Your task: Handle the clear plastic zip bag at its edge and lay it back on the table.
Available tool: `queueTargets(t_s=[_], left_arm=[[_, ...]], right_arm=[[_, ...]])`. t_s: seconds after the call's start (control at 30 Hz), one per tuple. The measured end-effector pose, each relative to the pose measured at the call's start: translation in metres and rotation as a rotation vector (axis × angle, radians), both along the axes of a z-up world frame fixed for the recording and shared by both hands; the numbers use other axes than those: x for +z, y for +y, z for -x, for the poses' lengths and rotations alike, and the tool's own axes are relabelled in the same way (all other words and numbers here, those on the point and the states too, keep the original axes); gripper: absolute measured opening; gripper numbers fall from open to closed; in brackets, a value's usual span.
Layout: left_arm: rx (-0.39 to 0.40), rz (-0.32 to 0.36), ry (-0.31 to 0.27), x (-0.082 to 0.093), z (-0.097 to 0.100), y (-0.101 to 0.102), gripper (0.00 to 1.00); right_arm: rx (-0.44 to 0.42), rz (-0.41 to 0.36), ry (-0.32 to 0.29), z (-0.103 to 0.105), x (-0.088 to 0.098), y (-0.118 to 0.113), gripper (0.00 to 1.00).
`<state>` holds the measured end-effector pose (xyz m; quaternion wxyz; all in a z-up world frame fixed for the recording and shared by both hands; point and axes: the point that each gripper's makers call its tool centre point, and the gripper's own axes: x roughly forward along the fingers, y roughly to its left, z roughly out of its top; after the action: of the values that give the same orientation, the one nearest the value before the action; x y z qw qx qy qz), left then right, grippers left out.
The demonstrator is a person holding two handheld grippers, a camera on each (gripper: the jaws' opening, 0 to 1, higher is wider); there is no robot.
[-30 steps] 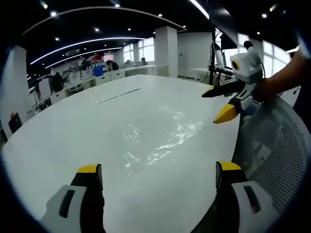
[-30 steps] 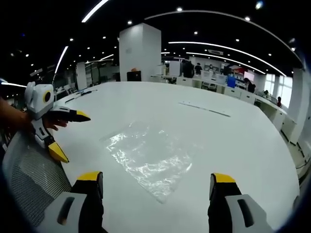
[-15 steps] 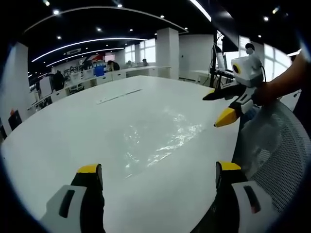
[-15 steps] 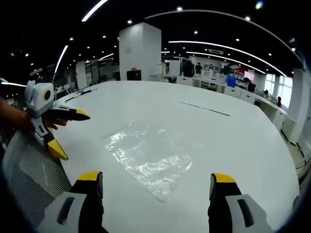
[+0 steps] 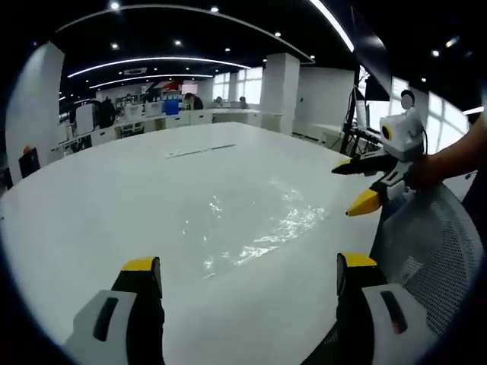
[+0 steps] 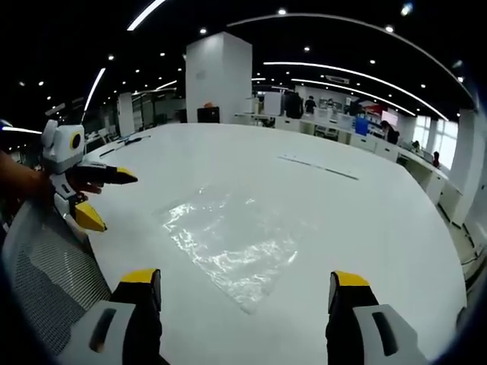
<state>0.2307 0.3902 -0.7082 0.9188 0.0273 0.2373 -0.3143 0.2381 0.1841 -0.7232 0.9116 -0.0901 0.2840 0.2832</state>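
Note:
The clear plastic zip bag (image 5: 255,228) lies flat and crinkled on the white table (image 5: 114,198), glinting under the lights. In the right gripper view the bag (image 6: 228,243) spreads just ahead of the jaws. My left gripper (image 5: 249,277) stands open near the table's edge, nothing between its yellow-tipped jaws, short of the bag. My right gripper (image 6: 242,287) is open too, its jaws apart above the bag's near corner. Each gripper shows in the other's view: the right gripper (image 5: 364,185) held by a hand at the right, the left gripper (image 6: 90,196) at the left.
A grey mesh chair back (image 5: 426,251) stands at the table's edge beside the grippers, also the chair back (image 6: 46,266). A long seam strip (image 6: 319,170) crosses the far table (image 6: 380,220). Desks, a pillar and people fill the office behind.
The left gripper view has shifted a little, so the bag and the other gripper sit slightly further right. The bag lies still and both grippers stay open.

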Motion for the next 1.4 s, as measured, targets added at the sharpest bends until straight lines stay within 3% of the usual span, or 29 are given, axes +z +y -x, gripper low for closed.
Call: queueTargets(t_s=[0.33,0.4,0.53,0.7,1.13,1.4], left_arm=[[-0.010,-0.011,-0.014,-0.002,0.001,0.000,0.95],[-0.009,-0.014,-0.015,-0.002,0.001,0.000,0.95],[-0.012,-0.030,-0.024,-0.002,0.001,0.001,0.95],[0.000,-0.050,-0.025,0.000,0.003,0.005,0.95],[0.071,-0.054,-0.019,0.004,-0.001,0.013,0.93],[0.053,-0.056,0.000,0.002,0.002,0.007,0.93]], right_arm=[[-0.005,-0.005,0.007,-0.003,0.001,-0.001,0.85],[-0.028,-0.028,0.006,-0.007,0.001,-0.005,0.80],[-0.061,-0.065,0.076,-0.016,-0.008,-0.013,0.63],[-0.065,-0.101,0.108,-0.035,-0.010,-0.014,0.55],[-0.123,-0.211,0.181,-0.100,-0.013,-0.028,0.47],[-0.143,-0.285,0.221,-0.113,-0.016,-0.027,0.42]])
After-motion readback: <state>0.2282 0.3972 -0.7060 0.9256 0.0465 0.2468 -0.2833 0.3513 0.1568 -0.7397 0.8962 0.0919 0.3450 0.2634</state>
